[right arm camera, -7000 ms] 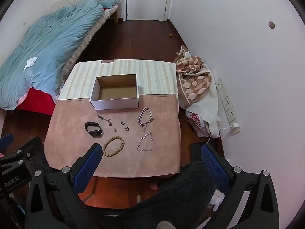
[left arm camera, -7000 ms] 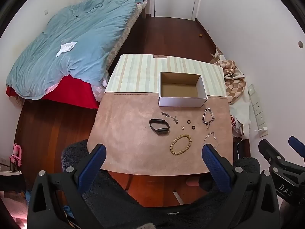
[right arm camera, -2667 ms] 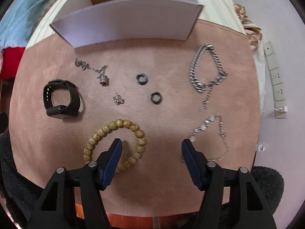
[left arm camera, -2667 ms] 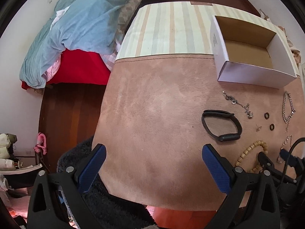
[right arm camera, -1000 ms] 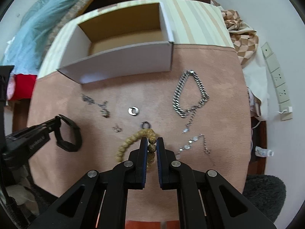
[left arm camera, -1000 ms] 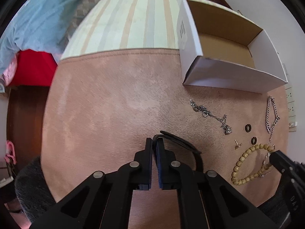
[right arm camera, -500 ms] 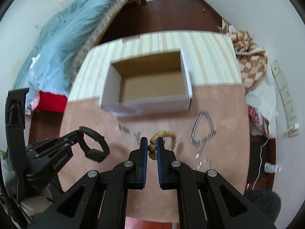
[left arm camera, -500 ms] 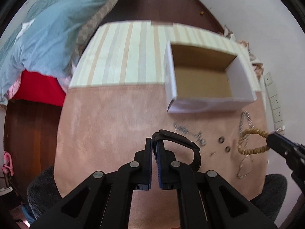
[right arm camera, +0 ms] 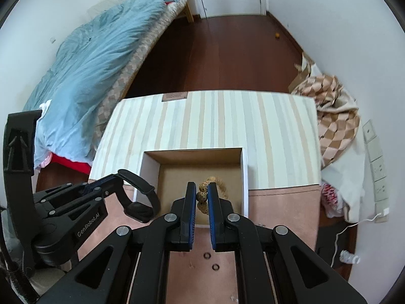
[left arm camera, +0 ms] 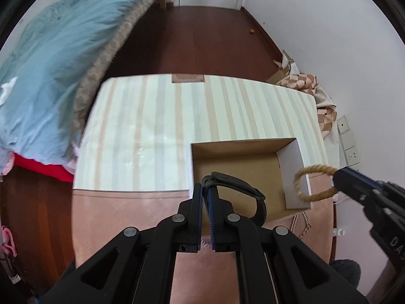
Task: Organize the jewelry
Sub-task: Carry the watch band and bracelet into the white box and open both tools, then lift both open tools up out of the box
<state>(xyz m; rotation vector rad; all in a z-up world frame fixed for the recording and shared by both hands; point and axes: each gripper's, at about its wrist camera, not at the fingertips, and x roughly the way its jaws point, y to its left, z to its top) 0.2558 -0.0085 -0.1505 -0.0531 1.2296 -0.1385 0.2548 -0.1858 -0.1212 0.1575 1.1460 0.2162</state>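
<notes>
The left tool [left arm camera: 205, 190] is pinched tight on a black band [left arm camera: 238, 187]. It holds the band up in the air over the near left part of the box [left arm camera: 243, 157].

The right tool [right arm camera: 202, 192] is pinched tight on a bead bracelet [right arm camera: 217, 182]. The bracelet hangs over the open box, near its right wall. From the left camera, the bracelet [left arm camera: 314, 185] shows as a tan loop beside the right wall of the box.

The box is white outside and brown inside. It sits on the surface [right arm camera: 278, 202], where the striped cloth [right arm camera: 227, 121] meets the pink part.

Two small rings [right arm camera: 210, 261] lie on the pink part, near the right tool. A chain [left arm camera: 305, 224] lies just past the box's near right corner.

A bed [right arm camera: 96, 58] with a blue cover stands to the left.
</notes>
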